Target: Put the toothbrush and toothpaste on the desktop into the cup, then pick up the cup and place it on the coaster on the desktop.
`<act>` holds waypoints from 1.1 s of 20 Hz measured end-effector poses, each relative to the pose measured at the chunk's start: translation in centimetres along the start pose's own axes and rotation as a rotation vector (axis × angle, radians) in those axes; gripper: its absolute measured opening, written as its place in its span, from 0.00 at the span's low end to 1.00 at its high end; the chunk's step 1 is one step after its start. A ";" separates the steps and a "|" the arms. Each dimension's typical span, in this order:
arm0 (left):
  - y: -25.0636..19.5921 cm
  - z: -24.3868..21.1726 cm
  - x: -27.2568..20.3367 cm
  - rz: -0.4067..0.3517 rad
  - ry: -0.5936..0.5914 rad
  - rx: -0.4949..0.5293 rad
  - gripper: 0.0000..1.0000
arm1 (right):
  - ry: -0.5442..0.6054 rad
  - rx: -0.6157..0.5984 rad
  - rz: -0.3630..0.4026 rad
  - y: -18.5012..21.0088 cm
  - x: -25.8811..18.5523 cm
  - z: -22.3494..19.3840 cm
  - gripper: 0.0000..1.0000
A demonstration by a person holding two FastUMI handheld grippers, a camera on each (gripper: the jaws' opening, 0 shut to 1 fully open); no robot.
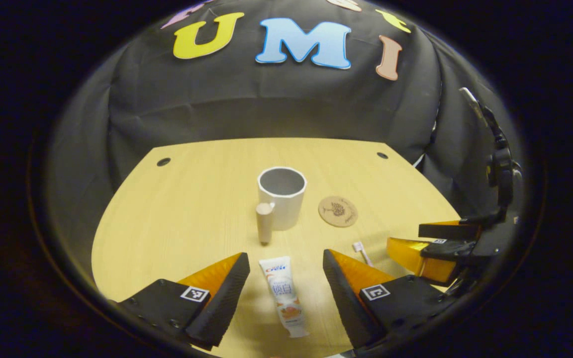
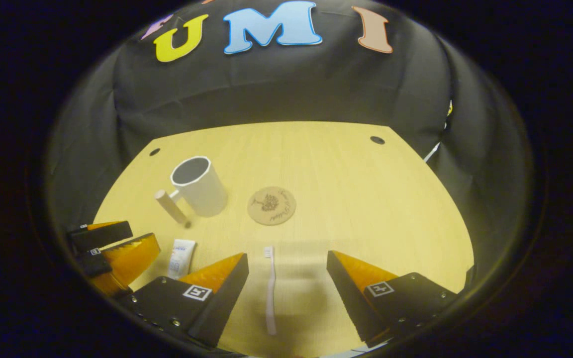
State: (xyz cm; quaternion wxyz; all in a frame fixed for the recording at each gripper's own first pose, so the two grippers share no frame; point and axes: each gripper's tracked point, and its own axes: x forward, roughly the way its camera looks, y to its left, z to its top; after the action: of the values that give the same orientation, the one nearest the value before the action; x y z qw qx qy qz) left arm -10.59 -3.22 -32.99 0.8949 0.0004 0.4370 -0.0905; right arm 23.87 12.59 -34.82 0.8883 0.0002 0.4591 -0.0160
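A white toothpaste tube (image 1: 283, 296) lies flat on the wooden desk between the fingers of my open left gripper (image 1: 286, 271), which hovers just above it. The tube's end (image 2: 182, 258) also peeks out beside my right gripper's left finger. A white toothbrush (image 2: 269, 288) lies lengthwise between the fingers of my open right gripper (image 2: 287, 271); its head (image 1: 361, 248) shows past my left gripper's right finger. The white cup (image 1: 281, 196) (image 2: 198, 186) with a wooden handle (image 1: 264, 221) stands upright mid-desk. The round cork coaster (image 1: 337, 211) (image 2: 271, 205) lies to its right.
The light wooden desk (image 1: 192, 209) (image 2: 366, 199) has two dark cable holes near its far corners. The other gripper (image 1: 440, 248) shows at the right of the left gripper view, and at the left (image 2: 112, 248) of the right gripper view. Black cloth walls surround the desk.
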 end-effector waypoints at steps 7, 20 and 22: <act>0.6 -7.4 2.0 0.026 0.250 -0.056 0.98 | 0.148 0.014 -0.029 -1.0 0.7 -4.1 0.97; 1.9 -11.0 3.3 0.080 0.417 -0.108 0.96 | 0.324 0.010 -0.026 -0.5 1.7 -7.7 0.96; 2.1 -11.1 3.4 0.103 0.442 -0.097 0.94 | 0.338 0.012 -0.028 -0.4 1.7 -7.8 0.96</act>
State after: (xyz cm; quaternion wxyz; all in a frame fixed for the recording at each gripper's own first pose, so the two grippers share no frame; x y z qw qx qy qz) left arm -16.86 -0.81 -42.65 0.7800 -0.0006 0.6254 -0.0213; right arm 18.48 12.29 -40.66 0.7981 0.0020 0.6017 -0.0309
